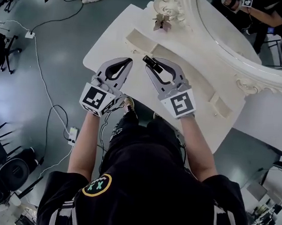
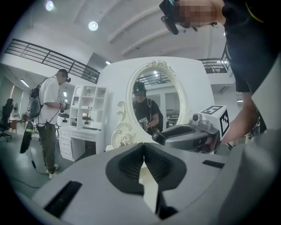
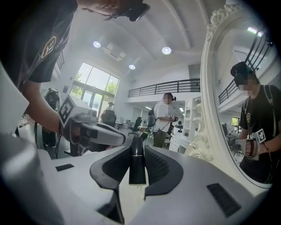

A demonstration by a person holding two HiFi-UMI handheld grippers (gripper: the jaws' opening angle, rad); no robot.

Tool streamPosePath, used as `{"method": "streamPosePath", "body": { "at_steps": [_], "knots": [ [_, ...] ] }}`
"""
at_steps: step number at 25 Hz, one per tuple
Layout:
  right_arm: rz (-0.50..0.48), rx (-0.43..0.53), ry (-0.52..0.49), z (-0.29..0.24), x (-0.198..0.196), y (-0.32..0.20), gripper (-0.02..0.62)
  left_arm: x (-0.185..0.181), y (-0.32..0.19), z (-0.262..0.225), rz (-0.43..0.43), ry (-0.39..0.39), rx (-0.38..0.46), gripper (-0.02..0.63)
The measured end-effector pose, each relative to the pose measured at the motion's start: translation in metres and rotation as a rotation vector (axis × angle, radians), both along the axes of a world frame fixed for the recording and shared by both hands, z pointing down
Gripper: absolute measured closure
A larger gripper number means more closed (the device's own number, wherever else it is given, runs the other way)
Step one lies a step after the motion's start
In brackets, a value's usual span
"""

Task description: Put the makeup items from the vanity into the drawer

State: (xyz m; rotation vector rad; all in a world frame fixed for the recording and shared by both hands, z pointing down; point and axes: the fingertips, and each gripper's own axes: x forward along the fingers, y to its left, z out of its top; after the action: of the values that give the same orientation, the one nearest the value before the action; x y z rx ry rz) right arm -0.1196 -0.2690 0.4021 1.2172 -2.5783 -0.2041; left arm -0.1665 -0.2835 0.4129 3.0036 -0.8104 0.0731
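Currently, right tongs (image 3: 137,151): clenched on lipstick (image 3: 137,169)
Left tongs (image 2: 144,150): closed, empty
Advice: hold firm, carry level to drawer

Forearms forward, side by side; left gripper (image 1: 128,61) jaws together, right gripper (image 1: 151,63) jaws on black tube (image 3: 136,165).
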Motion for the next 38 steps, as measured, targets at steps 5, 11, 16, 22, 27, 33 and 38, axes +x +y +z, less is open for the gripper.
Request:
{"method": "streamPosePath", "body": {
  "at_steps": [5,11,16,22,27,33,38],
  "knots": [
    [0.048,-0.091,0.003,0.033,-0.001,-0.037,0.476,-0.006,-0.016,0.007,-0.003,-0.009,-0.011,0.584],
    [0.043,-0.163,0.069,0.078,0.006,-0.093,0.476,-0.009,-0.028,0.009,-0.021,-0.031,-0.018,0.584],
    [0.038,-0.243,0.127,0.117,0.009,-0.123,0.476,-0.009,-0.035,0.006,-0.029,-0.037,-0.019,0.584],
    [0.022,-0.298,0.169,0.149,0.008,-0.140,0.476,-0.005,-0.044,0.008,-0.034,-0.042,-0.023,0.584],
    [0.012,-0.305,0.147,0.151,0.006,-0.144,0.474,-0.007,-0.049,0.008,-0.039,-0.042,-0.027,0.584],
    [0.001,-0.313,0.109,0.150,0.001,-0.144,0.368,-0.006,-0.051,0.007,-0.041,-0.043,-0.027,0.584],
    [0.010,-0.301,0.094,0.144,0.003,-0.141,0.353,-0.006,-0.053,0.007,-0.040,-0.040,-0.025,0.584]
  ]
}}
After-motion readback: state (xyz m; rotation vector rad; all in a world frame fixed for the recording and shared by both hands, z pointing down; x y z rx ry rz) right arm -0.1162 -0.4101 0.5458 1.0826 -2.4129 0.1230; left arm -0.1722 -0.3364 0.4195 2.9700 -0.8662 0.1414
